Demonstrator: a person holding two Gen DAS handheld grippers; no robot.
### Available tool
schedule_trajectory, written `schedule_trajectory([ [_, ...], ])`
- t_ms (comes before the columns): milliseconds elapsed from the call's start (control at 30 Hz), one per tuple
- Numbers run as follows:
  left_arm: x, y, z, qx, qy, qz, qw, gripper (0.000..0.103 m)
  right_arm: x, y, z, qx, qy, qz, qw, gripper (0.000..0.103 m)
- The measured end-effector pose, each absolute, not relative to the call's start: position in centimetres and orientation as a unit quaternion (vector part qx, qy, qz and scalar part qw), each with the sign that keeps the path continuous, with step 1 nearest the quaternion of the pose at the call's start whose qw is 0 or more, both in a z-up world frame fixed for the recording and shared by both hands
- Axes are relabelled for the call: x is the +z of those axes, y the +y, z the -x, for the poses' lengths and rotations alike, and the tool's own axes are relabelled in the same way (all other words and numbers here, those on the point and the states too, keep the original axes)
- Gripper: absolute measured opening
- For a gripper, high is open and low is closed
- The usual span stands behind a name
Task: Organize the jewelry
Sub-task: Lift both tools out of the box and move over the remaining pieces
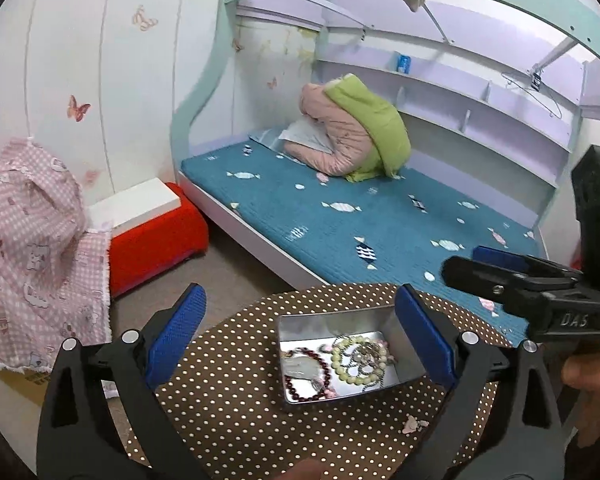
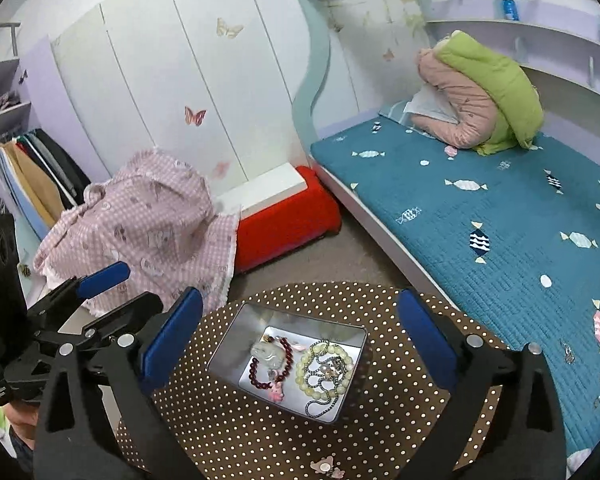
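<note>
Both my tongs, left gripper (image 1: 296,336) and right gripper (image 2: 300,338), hang released above the tin (image 2: 236,344); next I'd fetch the near pink charm (image 2: 326,465).

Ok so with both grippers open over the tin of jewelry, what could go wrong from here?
1. The silver chain lies tangled through the pale bead bracelet, so lifting one may drag the other out.
2. The metal tin sits loose on the dotted cloth; a nudge might slide it.
3. The pink charm outside the tin lies near the edge and could be knocked off.
</note>
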State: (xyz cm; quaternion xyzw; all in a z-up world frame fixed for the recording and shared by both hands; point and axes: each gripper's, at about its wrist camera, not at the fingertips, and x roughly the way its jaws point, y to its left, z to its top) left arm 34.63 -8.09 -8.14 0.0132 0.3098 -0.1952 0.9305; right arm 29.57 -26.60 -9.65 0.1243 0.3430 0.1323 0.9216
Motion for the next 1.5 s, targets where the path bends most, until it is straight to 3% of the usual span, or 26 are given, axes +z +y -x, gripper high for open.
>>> schedule_trajectory([
  [867,-7.1,-6.0,-27.4,-0.16,0.279,-0.004,0.947,0.097,-9.1,-28.0,-21.5,0.089,0.309,-0.109,0.941,0.095],
  [1500,-12.1,-4.4,-23.5,-0.133,0.316,0.008,0.939,0.097,-15.5,-27.7,-15.8,0.03,0.368,-0.057,0.928,0.095],
])
